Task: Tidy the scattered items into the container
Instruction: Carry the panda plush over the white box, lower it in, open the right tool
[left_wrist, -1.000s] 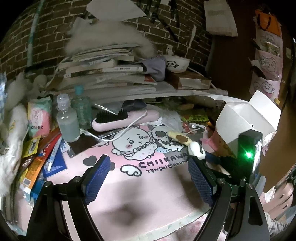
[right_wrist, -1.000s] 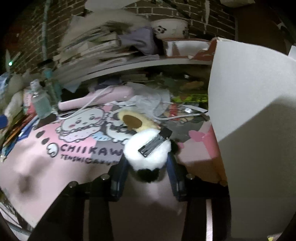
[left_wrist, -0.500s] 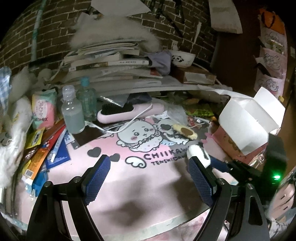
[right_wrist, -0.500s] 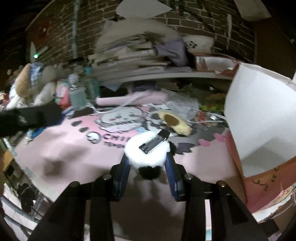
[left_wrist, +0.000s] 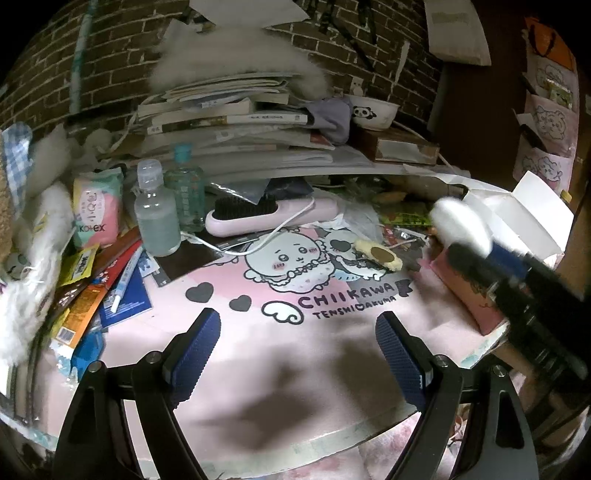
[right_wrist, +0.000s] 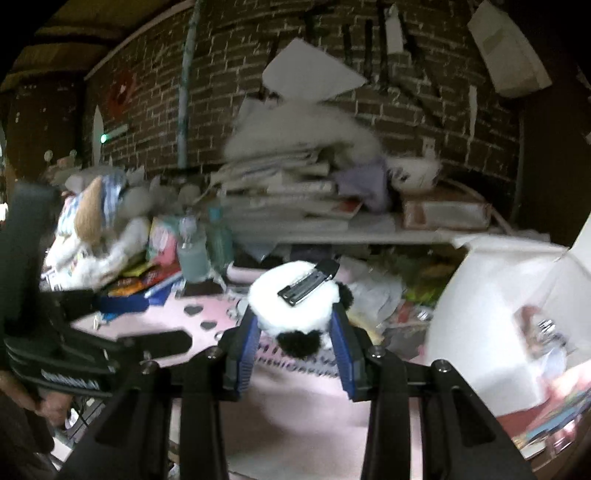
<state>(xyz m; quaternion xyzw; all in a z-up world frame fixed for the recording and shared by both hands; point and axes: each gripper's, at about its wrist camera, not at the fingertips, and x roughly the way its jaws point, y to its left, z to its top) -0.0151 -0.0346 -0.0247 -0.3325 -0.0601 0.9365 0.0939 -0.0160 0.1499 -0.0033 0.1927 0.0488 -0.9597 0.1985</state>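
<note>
Now, reading leftward to rightward from the pink mat (left_wrist: 332, 350): lots left to clear. Left of the mat's cartoon print stand two bottles (left_wrist: 157, 218) and a heap of packets (left_wrist: 86, 295); just behind the print lies a pink hairbrush (left_wrist: 273, 218); on the print's right edge sits a small yellow plush clip (left_wrist: 378, 254). At the mat's right end stands the white box (left_wrist: 517, 221), flaps up, with something already inside, though blur hides what. So the tidying looks barely begun.

Left gripper (left_wrist: 295, 347) hangs low over the mat's near edge, tilted down, jaws wide apart and empty. Right gripper (right_wrist: 295, 339) is up off the mat, jaws pinched narrow on the fluffy panda hair clip (right_wrist: 295, 306), carried beside the box's near wall.
</note>
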